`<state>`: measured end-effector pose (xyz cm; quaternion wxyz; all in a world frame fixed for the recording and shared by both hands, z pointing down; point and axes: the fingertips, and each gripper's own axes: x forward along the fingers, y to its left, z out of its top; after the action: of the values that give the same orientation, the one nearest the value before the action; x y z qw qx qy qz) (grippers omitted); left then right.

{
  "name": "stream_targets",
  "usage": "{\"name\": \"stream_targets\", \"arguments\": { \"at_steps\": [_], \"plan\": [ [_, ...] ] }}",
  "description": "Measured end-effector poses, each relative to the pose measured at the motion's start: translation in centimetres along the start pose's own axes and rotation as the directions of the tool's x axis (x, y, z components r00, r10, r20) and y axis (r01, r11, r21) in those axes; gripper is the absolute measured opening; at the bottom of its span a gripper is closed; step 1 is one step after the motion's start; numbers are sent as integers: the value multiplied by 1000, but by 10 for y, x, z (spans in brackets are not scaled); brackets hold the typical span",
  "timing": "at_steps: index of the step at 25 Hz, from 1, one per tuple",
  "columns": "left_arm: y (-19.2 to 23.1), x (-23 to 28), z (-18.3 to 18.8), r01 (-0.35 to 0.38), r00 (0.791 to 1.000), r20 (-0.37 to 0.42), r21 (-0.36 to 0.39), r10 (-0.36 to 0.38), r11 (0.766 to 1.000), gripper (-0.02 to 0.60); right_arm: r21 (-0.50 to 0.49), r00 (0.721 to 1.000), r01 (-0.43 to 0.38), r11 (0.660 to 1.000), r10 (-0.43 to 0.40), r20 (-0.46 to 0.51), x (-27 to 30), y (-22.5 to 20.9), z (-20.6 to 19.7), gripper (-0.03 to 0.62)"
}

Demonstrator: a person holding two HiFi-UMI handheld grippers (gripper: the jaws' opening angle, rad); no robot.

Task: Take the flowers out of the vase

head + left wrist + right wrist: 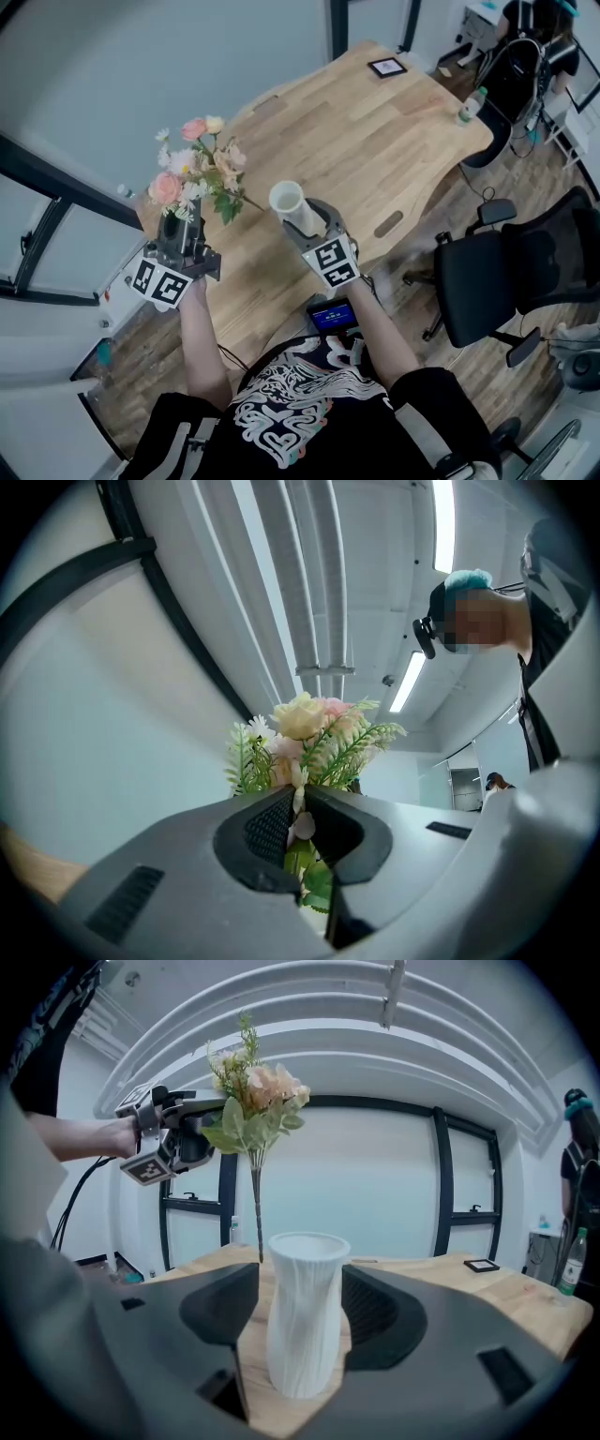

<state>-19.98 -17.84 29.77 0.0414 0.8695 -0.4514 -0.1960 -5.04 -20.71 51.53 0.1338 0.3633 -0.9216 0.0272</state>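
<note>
We judge the removal done: the flowers (200,169) are clear of the vase (291,206), and only setting them down is left. The left gripper (180,228) is clamped on the stems just under the blooms. The right gripper (312,228) is clamped on the vase body. The bunch stands near upright, blooms above the left jaws, with 1 bare stem hanging below and its tip near the vase mouth.

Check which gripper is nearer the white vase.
Right. The right gripper is clamped on the vase; the left gripper holds the flowers off to its left, stem outside the rim.
</note>
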Motion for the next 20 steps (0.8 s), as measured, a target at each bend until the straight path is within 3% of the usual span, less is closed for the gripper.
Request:
{"name": "stream_targets", "arguments": {
  "at_steps": [8,20],
  "plan": [
    [19,-11,-52,-67,991,-114,-17,64,998,25,17,1000,11,1000,-11,3,-8,-2,-6,276],
    [54,-22,-130,-152,954,-270,-72,127,986,25,80,1000,-7,997,5,23,-11,-12,-8,276]
  ]
}}
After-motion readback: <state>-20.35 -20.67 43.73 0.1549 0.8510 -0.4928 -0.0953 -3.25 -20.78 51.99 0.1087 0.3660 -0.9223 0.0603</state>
